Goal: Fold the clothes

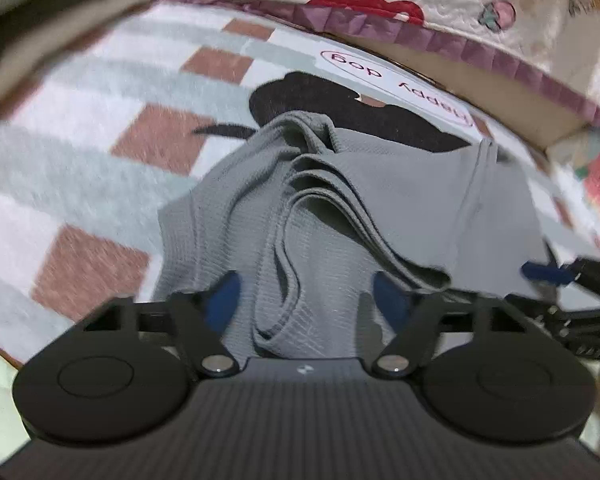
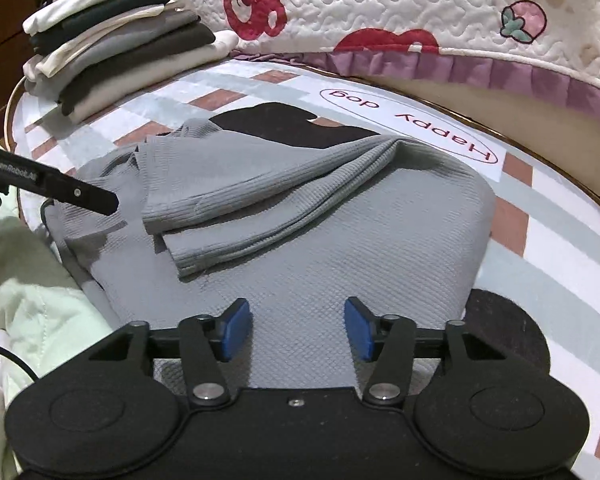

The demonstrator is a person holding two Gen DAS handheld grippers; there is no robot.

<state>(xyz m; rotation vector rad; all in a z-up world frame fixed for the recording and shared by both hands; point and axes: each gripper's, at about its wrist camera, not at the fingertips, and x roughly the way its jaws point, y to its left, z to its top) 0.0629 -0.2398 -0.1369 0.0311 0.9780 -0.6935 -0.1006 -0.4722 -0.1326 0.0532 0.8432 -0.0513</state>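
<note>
Grey garment point(image 2: 300, 208) before "Happy dog" mat point(image 2: 548, 264)

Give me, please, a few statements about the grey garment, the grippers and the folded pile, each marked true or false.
1. The grey garment lies on a checked mat. True.
2. The right gripper is shut on the garment. False: its jaws stand apart, with the cloth showing in the gap between them.
3. A stack of folded clothes sits at the far left of the mat. True.
4. The left gripper is closed tight. False: its blue pads are wide apart.
5. The mat's label reads "Happy cat". False: it reads "Happy dog".
</note>
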